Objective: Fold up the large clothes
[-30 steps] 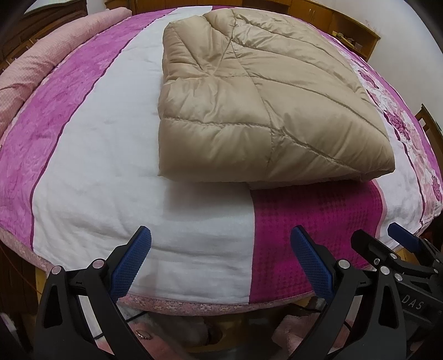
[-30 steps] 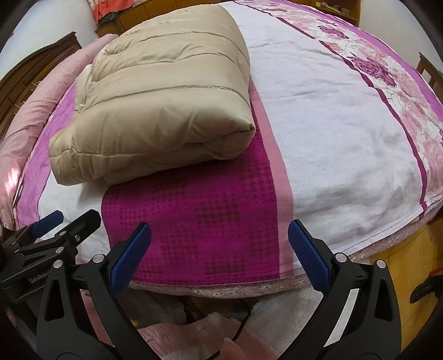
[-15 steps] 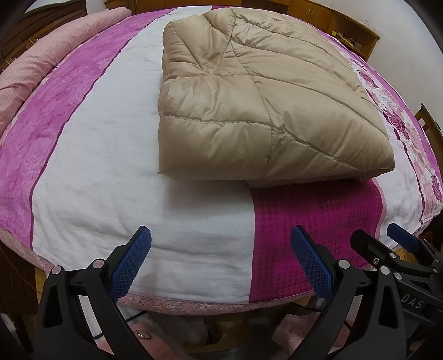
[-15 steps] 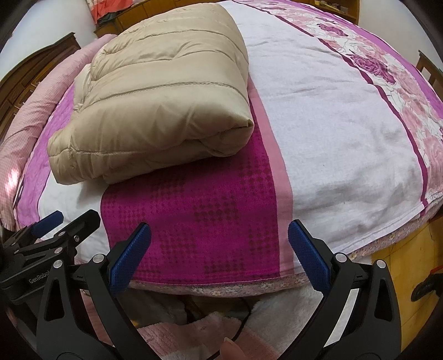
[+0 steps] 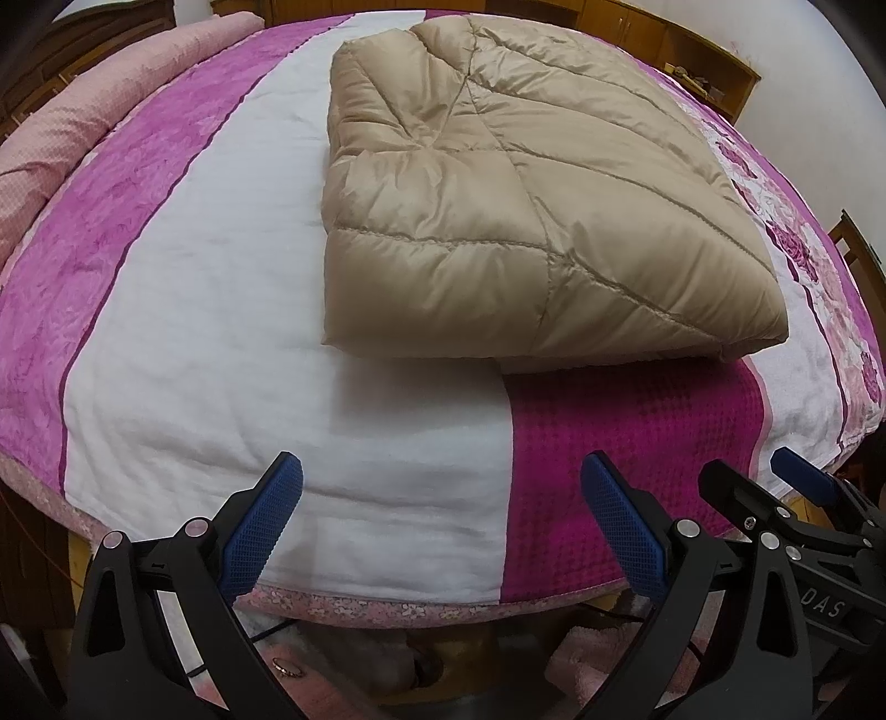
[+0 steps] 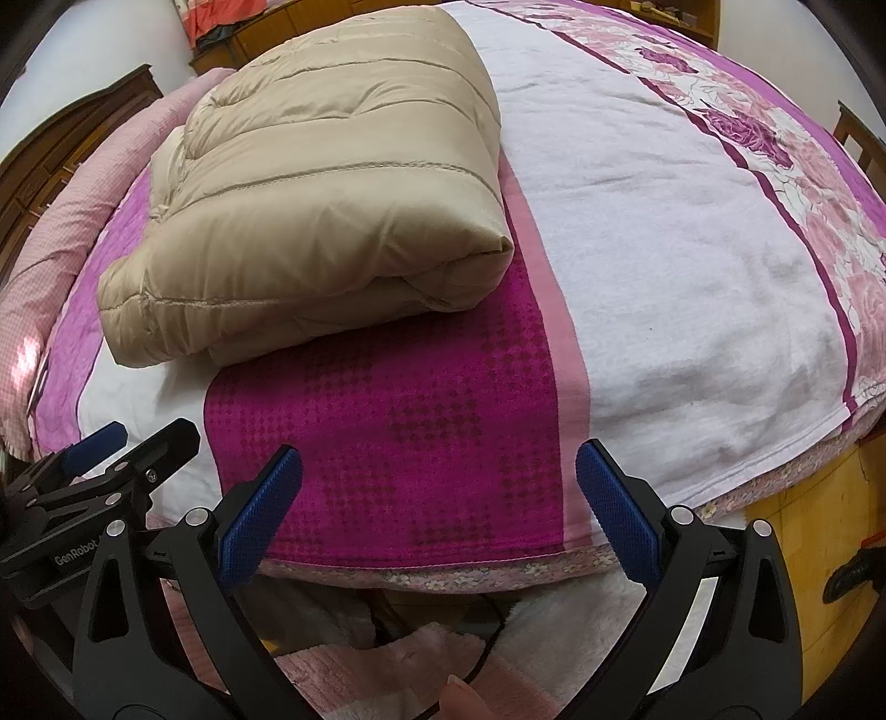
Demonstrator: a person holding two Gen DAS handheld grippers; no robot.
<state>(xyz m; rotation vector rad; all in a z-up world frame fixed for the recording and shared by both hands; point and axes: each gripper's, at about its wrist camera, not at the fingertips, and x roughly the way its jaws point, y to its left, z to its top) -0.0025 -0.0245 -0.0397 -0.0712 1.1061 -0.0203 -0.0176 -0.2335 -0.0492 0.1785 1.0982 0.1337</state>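
A beige quilted down coat (image 5: 515, 205) lies folded into a thick rectangular bundle on the bed. From the right wrist the same coat (image 6: 332, 183) sits at the upper left, its folded edge facing me. My left gripper (image 5: 440, 498) hangs open at the foot of the bed, well short of the coat, with nothing between its blue pads. My right gripper (image 6: 437, 493) is open too, over the magenta strip, also empty. Each gripper shows at the edge of the other's view.
The bed (image 5: 183, 310) carries a white, pink and magenta blanket with a floral border (image 6: 764, 144). A pink bolster (image 5: 83, 127) lies along the far left. Wooden cabinets (image 5: 698, 50) stand behind. Pink towels (image 6: 387, 659) lie on the floor below the bed edge.
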